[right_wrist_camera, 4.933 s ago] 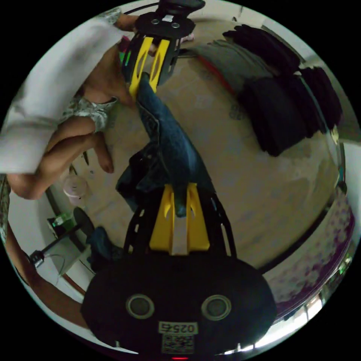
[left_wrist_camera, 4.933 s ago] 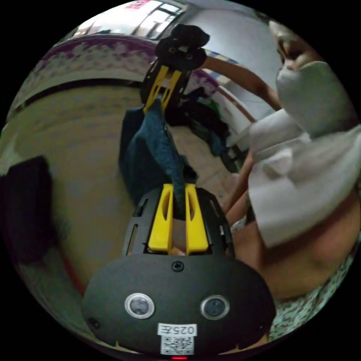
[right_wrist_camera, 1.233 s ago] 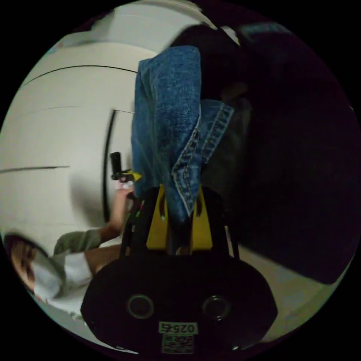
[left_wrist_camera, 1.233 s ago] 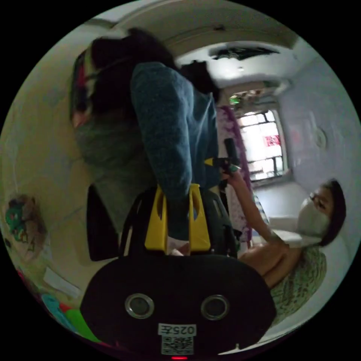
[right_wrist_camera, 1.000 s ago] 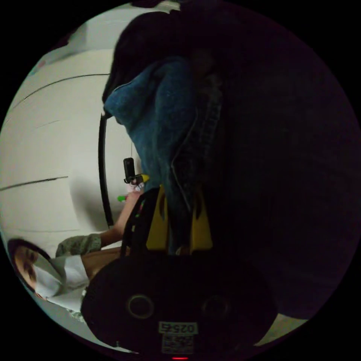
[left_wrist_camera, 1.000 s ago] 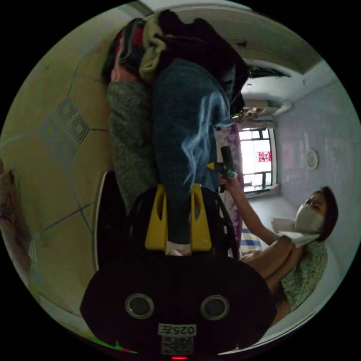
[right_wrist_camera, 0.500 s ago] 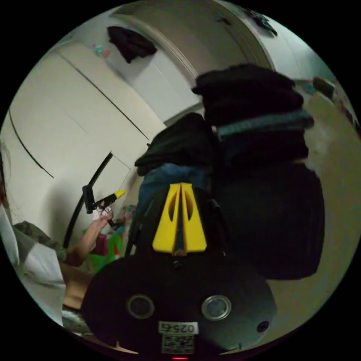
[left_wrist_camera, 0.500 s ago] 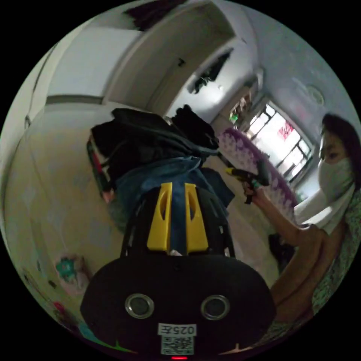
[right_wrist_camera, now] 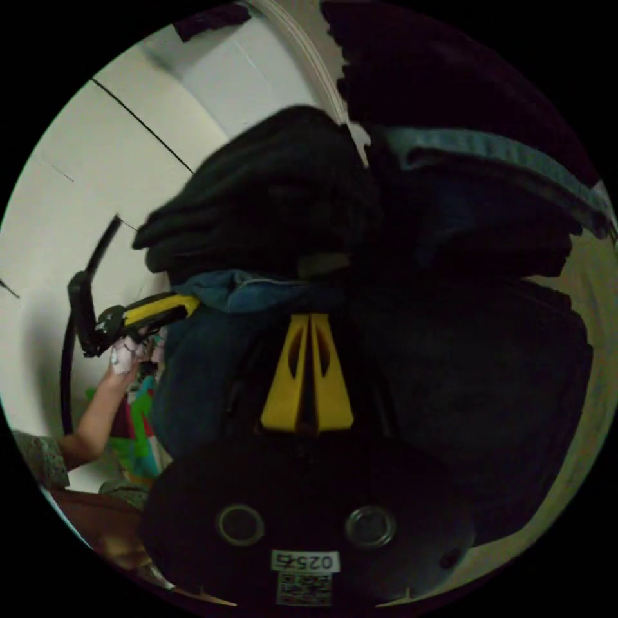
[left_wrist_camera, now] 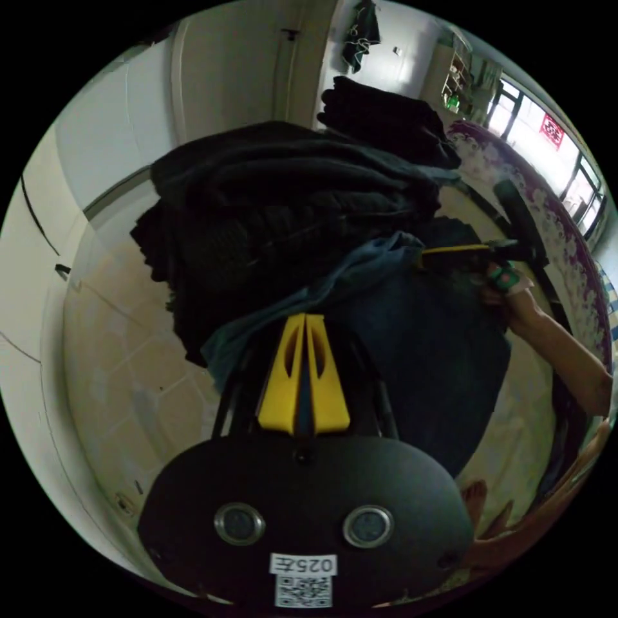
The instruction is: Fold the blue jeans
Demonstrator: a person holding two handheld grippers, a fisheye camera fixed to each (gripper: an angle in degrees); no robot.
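The blue jeans (left_wrist_camera: 425, 347) lie as a dark folded bundle on the pale mat, right against a stack of dark clothes. A lighter denim edge (left_wrist_camera: 360, 270) runs taut from my left gripper (left_wrist_camera: 304, 320) to my right gripper (left_wrist_camera: 450, 248), which a hand (left_wrist_camera: 508, 283) holds. The left jaws stand almost together with a thin strip of denim pinched between them. In the right gripper view the right gripper (right_wrist_camera: 310, 320) is likewise shut on the jeans (right_wrist_camera: 193, 367), whose lighter fold (right_wrist_camera: 251, 290) reaches the left gripper (right_wrist_camera: 161, 309).
Stacks of dark folded clothes (left_wrist_camera: 277, 193) rise just behind the jeans, with a further pile (left_wrist_camera: 386, 116) beyond. In the right gripper view dark stacks (right_wrist_camera: 476, 373) crowd the right side, one with a blue-grey layer (right_wrist_camera: 489, 154). Pale mat (left_wrist_camera: 122, 360) shows at the left, and a purple patterned edge (left_wrist_camera: 566, 232) at the right.
The jeans hung high in the air from both grippers; they have come down onto the mat beside the dark stacks. Both grippers have kept their hold and now sit low at the fold's edge.
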